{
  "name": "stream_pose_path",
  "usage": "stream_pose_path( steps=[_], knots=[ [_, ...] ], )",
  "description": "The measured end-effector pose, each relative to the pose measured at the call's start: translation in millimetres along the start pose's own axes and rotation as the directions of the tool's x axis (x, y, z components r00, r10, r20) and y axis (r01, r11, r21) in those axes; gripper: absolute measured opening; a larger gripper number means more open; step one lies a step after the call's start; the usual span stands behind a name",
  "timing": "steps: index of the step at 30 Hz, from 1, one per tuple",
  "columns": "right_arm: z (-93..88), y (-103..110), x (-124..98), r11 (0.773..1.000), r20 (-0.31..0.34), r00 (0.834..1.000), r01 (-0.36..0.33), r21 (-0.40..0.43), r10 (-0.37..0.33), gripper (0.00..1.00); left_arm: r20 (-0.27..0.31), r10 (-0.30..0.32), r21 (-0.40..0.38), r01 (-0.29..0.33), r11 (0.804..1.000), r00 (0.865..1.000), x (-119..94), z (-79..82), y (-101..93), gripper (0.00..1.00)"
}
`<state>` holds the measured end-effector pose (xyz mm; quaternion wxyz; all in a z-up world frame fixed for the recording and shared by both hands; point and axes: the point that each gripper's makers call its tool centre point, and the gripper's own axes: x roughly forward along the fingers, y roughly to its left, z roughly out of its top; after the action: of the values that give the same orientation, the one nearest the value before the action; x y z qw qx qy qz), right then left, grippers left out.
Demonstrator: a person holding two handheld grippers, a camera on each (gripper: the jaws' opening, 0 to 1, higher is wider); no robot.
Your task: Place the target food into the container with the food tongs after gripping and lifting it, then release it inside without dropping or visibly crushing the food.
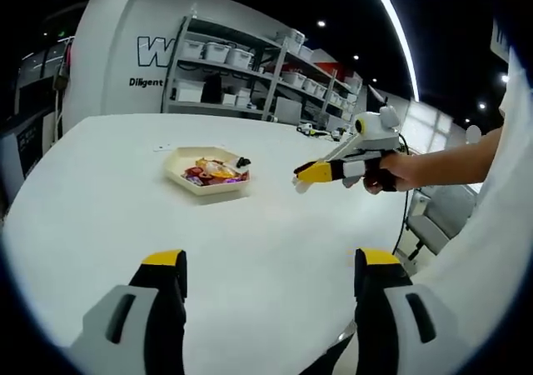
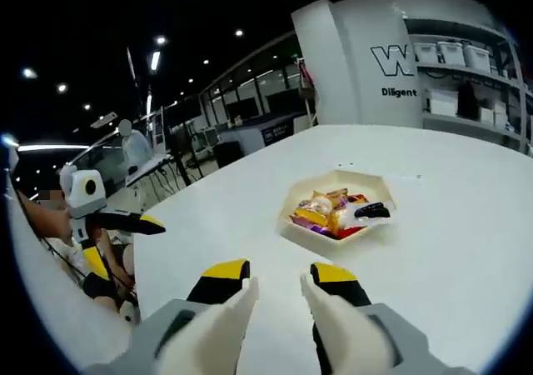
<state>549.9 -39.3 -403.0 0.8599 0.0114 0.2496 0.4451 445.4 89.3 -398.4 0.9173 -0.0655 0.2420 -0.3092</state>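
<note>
A tray point(image 1: 208, 172) of wrapped food point(image 2: 326, 209) is seen mid-tabletop point(image 1: 250, 250), away from its edges. The left gripper point(image 1: 266, 267) is spread wide; the right gripper point(image 2: 279, 285) is held slightly parted, both empty.

Industrial lab or warehouse hall, metal shelving point(image 1: 250, 75) with storage bins (white), ceiling spotlights, logo wall point(image 2: 400, 58)

We see a tray point(image 1: 208, 172) of snacks point(image 1: 215, 172) on the table point(image 1: 100, 217), shelves point(image 1: 250, 79) behind it, with the right gripper point(image 1: 301, 179) beside the tray.
</note>
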Motion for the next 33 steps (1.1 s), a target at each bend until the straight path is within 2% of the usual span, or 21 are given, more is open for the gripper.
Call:
stream_pose_path(
  steps=[6,15,25,33],
  knots=[
    [-11.6,21.4,-4.6,0.997,0.02,0.998,-0.064,0.036,0.064,0.24,-0.013,-0.03,0.002,0.03,1.0,0.999,2.9,-1.6,-7.1,0.78],
    [-5.2,57.9,-7.3,0.984,0.069,0.982,-0.177,0.023,0.175,0.25,-0.025,-0.108,-0.011,0.108,0.994,0.994,10.2,-1.0,-23.9,0.68],
    [2.9,89.9,-10.5,0.954,0.119,0.947,-0.301,0.01,0.297,0.25,-0.026,-0.187,-0.008,0.187,0.982,0.982,15.0,5.2,-40.0,0.52],
    [10.4,112.6,-18.1,0.919,0.162,0.91,-0.393,0.04,0.382,0.25,-0.021,-0.272,-0.023,0.272,0.962,0.962,18.3,10.4,-59.3,0.4]
  ],
)
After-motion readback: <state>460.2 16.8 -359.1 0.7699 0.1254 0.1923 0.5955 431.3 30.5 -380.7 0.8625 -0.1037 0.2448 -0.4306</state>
